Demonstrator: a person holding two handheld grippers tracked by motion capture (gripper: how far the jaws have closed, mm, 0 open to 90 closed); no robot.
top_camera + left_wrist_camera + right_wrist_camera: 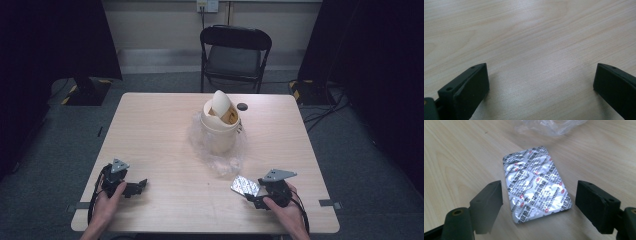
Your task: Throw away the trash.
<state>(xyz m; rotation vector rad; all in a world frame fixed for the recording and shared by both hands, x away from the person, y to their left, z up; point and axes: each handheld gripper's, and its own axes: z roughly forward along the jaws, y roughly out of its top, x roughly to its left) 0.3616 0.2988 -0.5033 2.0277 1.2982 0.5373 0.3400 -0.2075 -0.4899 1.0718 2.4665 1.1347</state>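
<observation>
Foil blister pack (537, 185) flat on bench (165, 145), between wide-apart jaws of right gripper (539, 202). Light, thin, stiff, slick; probably best pinched across long edges. Left gripper (541, 82) likewise spread over bare wood.

red print on the blister pack (536, 186) is too small to read.

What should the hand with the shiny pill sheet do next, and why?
Probably close the right gripper on the blister pack. The pack lies flat on the table between the open jaws, not gripped yet.
</observation>
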